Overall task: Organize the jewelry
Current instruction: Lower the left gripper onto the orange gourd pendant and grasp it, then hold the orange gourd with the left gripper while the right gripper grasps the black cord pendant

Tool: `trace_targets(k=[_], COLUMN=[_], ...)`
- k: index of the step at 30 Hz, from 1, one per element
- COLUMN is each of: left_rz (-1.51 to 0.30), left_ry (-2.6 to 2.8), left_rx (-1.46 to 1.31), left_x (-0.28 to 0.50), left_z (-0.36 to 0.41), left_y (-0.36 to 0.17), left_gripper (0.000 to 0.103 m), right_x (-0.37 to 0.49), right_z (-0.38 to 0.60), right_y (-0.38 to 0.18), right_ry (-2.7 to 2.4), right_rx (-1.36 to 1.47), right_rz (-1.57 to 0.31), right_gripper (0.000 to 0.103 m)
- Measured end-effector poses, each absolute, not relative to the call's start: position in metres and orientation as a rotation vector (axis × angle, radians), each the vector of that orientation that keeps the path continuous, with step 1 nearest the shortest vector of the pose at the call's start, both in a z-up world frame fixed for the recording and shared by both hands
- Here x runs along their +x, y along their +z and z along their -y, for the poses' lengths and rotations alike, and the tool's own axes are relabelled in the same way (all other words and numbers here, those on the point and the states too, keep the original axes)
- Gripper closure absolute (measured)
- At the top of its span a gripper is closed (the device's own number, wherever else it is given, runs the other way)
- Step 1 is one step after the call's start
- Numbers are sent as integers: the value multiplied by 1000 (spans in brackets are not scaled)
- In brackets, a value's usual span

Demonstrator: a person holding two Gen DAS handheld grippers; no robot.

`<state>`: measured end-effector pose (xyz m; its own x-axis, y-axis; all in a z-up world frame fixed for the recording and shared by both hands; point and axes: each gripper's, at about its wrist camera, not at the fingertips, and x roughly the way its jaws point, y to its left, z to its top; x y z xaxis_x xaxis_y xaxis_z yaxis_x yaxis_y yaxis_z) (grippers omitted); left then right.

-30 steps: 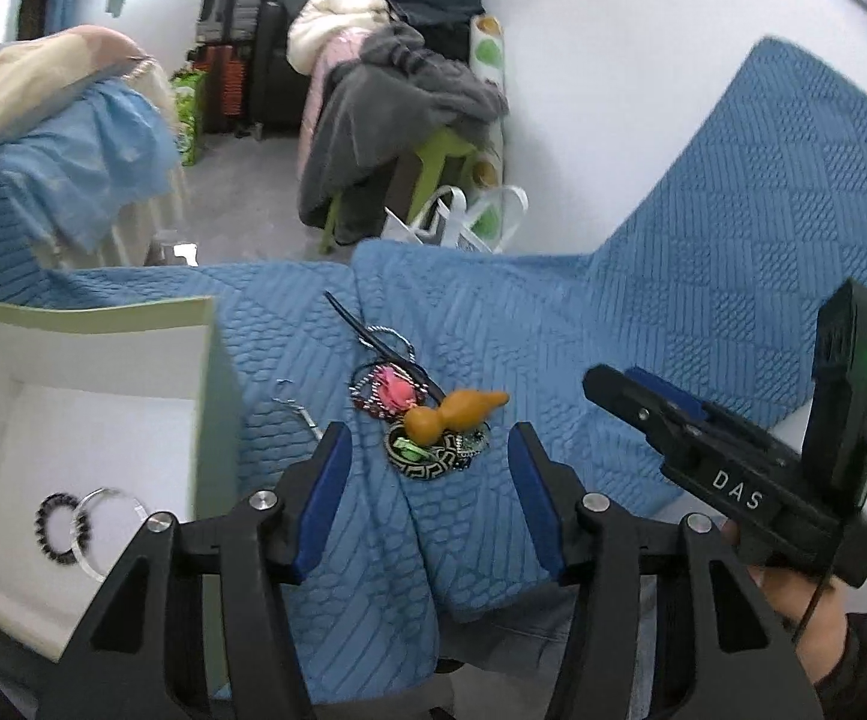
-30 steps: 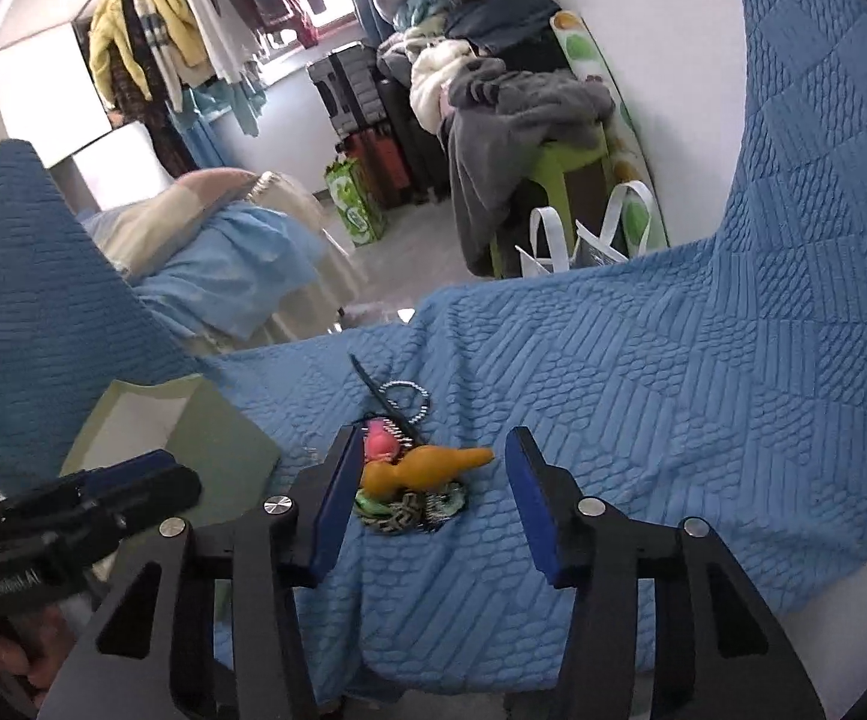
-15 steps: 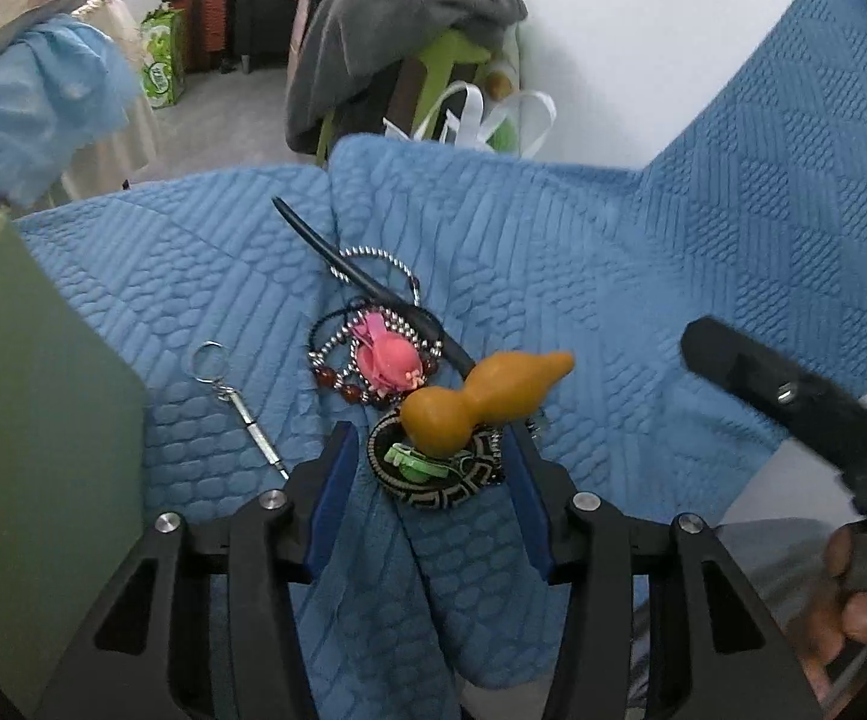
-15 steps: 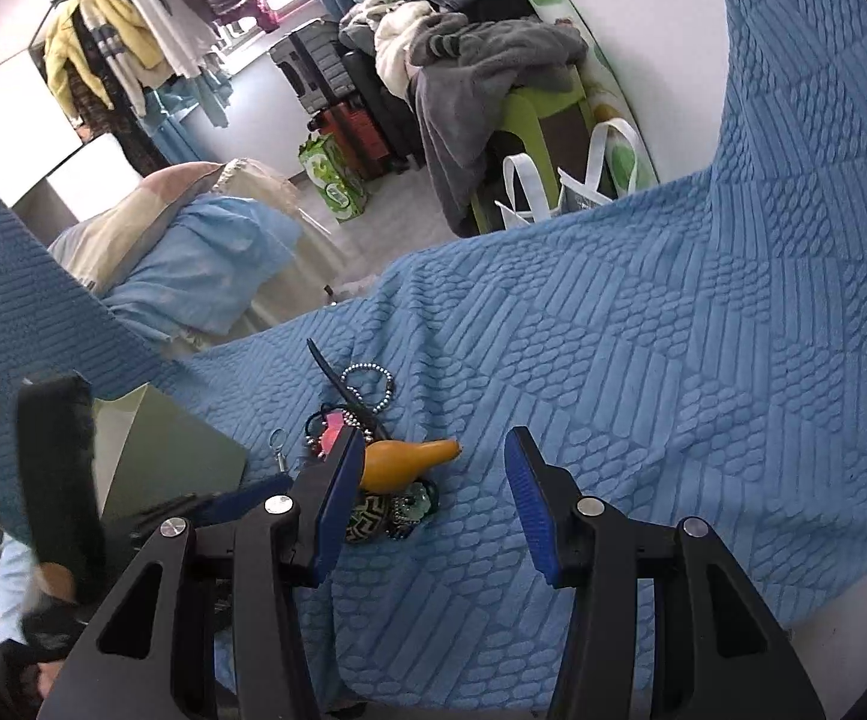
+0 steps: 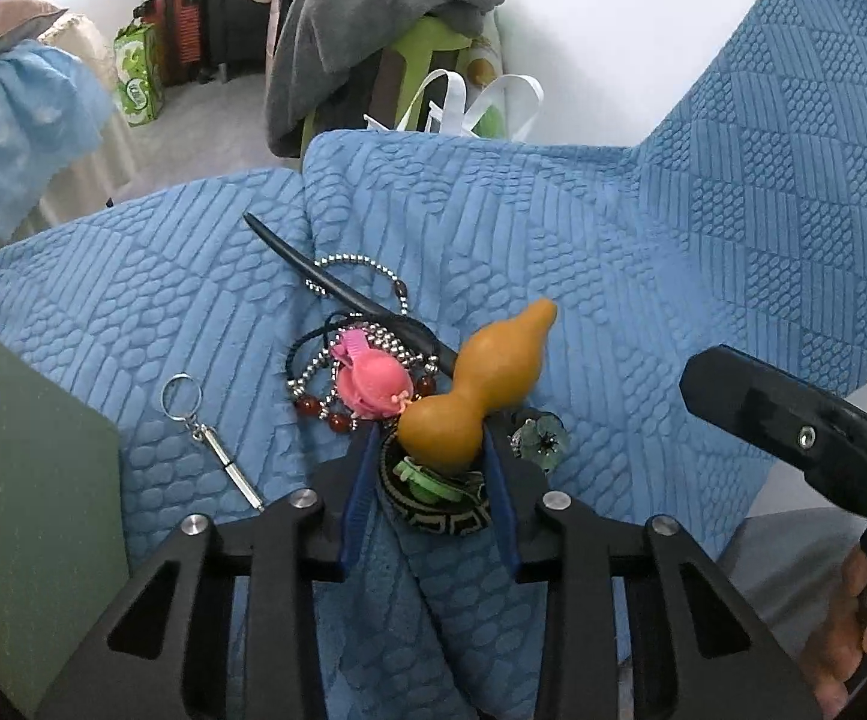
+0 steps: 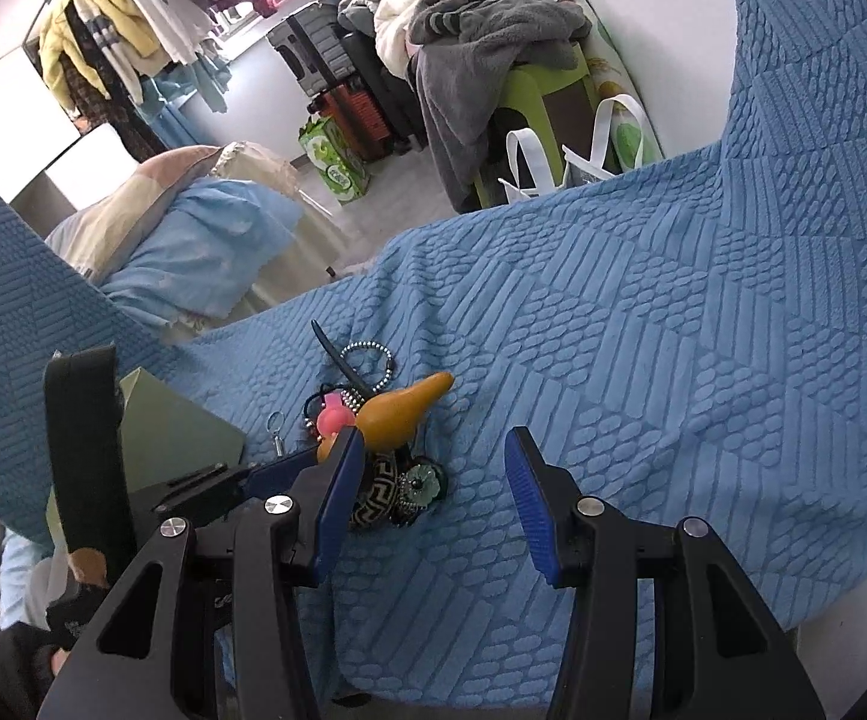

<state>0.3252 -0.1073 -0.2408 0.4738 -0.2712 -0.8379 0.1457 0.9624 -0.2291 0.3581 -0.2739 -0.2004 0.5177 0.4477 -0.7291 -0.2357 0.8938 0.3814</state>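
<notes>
A pile of jewelry lies on the blue quilted cover point(image 5: 643, 252). An orange gourd pendant point(image 5: 481, 384) lies on a black-and-gold patterned bangle point(image 5: 433, 513). My left gripper point(image 5: 430, 468) has closed around the gourd's fat end, blue pads touching its sides. Beside it lie a pink clip point(image 5: 373, 384), silver and red bead bracelets point(image 5: 361, 267), a black hair stick point(image 5: 325, 282) and a green flower brooch point(image 5: 541, 438). My right gripper point(image 6: 433, 480) is open and empty, hovering to the right of the pile; the gourd point(image 6: 403, 411) shows ahead of its left finger.
A small keyring tool point(image 5: 211, 438) lies left of the pile. The green-sided box point(image 5: 25, 516) stands at the left, and also shows in the right wrist view point(image 6: 175, 426). Beyond the cover's edge are a floor, bags, suitcases and piled clothes.
My left gripper moved forward over the pile and its fingers closed in on the gourd's fat end. The box slid out to the left of view. The right gripper drew back slightly.
</notes>
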Motion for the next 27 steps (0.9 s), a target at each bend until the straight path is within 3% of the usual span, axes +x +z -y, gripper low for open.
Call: trace_targets(k=[8, 10, 15, 21, 27], left_rz=[-1006, -1006, -983, -946, -925], left_ry=[-260, -260, -224, -182, -143], left_rx=[-71, -68, -123, -215, -263], left_x=[326, 327, 320, 300, 285], left_z=[113, 114, 103, 84, 71], left_y=[-237, -238, -232, -219, -209], left_gripper=[68, 74, 74, 74, 74], right_x=[358, 358, 359, 368, 375], right_z=[276, 275, 263, 249, 245], right_y=[-204, -206, -216, -236, -247], right_ry=[402, 403, 426, 450, 455], right_rx=[253, 249, 208, 188, 187], right_rz=[-955, -963, -1002, -1076, -1113], right_gripper=[56, 56, 57, 75, 76])
